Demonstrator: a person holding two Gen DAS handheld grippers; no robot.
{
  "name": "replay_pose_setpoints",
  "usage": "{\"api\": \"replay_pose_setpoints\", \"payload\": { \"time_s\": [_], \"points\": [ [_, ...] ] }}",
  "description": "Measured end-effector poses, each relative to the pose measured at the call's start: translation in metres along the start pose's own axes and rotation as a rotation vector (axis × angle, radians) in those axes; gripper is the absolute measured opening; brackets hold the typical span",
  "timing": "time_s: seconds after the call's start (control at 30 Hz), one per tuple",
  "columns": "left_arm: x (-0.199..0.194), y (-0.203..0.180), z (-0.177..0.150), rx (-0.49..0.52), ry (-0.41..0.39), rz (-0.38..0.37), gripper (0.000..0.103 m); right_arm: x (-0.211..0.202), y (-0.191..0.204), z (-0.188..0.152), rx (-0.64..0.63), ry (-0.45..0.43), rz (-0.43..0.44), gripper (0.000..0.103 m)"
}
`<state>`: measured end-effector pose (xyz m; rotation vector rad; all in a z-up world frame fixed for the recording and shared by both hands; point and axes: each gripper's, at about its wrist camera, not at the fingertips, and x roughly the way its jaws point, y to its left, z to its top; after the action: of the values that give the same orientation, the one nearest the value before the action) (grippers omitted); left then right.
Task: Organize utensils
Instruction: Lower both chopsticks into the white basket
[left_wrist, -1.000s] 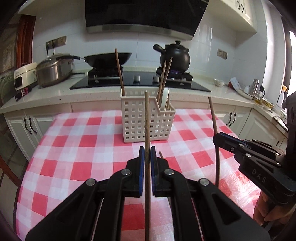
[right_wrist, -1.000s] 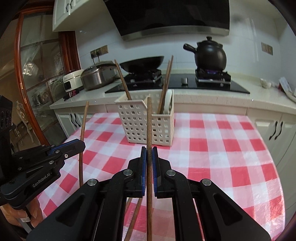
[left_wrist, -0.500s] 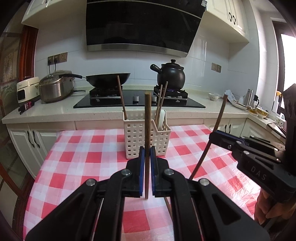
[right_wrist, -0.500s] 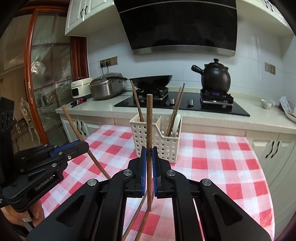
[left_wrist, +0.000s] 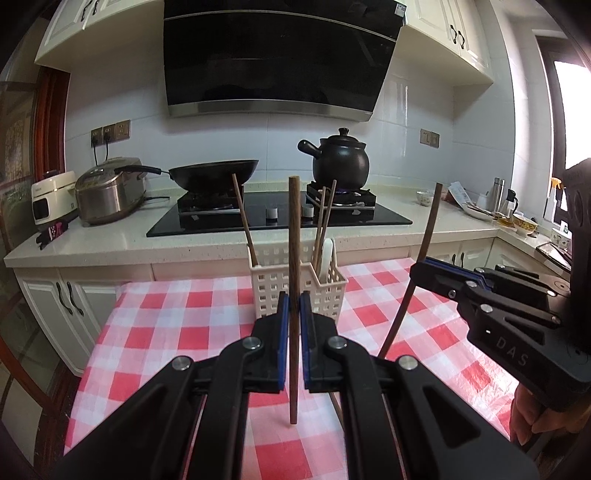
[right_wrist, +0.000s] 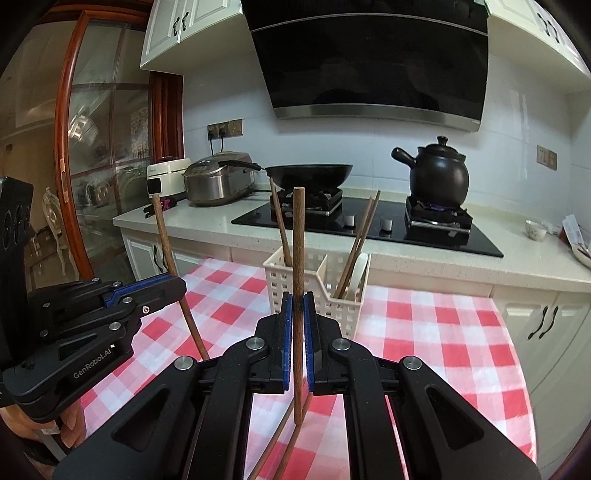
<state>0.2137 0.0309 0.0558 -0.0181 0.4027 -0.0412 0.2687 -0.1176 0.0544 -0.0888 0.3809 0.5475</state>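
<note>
Nearest in each wrist view, a brown wooden chopstick is pinched upright between blue-padded black tongs: one in the left tongs (left_wrist: 291, 321), one in the right tongs (right_wrist: 298, 321). Both tongs are clamped narrow on the left-held chopstick (left_wrist: 294, 258) and the right-held chopstick (right_wrist: 298, 258), gripped near mid-length, probably so the lower tip can be steered downward into a slot.

Farther off, on the red-and-white checked surface (left_wrist: 177, 325), the white perforated plastic utensil basket (left_wrist: 325, 288) stands with several chopsticks and a white spoon already inside; it is judged to be the destination.

Only the right view shows two loose chopsticks (right_wrist: 291, 435) lying below on the surface. Only the left view shows the person's fingers (left_wrist: 535, 424) under the other tool.
</note>
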Motion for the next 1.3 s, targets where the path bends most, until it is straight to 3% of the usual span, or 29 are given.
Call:
{"api": "replay_pose_setpoints", "payload": {
  "time_s": [0.53, 0.8, 1.0, 1.3],
  "points": [
    [0.046, 0.019, 0.113, -0.002, -0.074, -0.019, 0.006, 0.042, -0.034, 0.085, -0.002, -0.060, -0.007, 0.006],
    [0.077, 0.018, 0.172, 0.020, -0.130, 0.008, 0.006, 0.067, -0.047, 0.128, -0.026, -0.084, -0.033, 0.006],
    [0.124, 0.030, 0.177, -0.028, -0.080, 0.011, 0.006, 0.106, -0.054, 0.129, -0.017, -0.019, -0.012, 0.006],
    [0.183, 0.049, 0.143, -0.058, 0.030, 0.009, 0.006, 0.159, -0.066, 0.107, 0.029, 0.082, 0.025, 0.006]
  ]
}}
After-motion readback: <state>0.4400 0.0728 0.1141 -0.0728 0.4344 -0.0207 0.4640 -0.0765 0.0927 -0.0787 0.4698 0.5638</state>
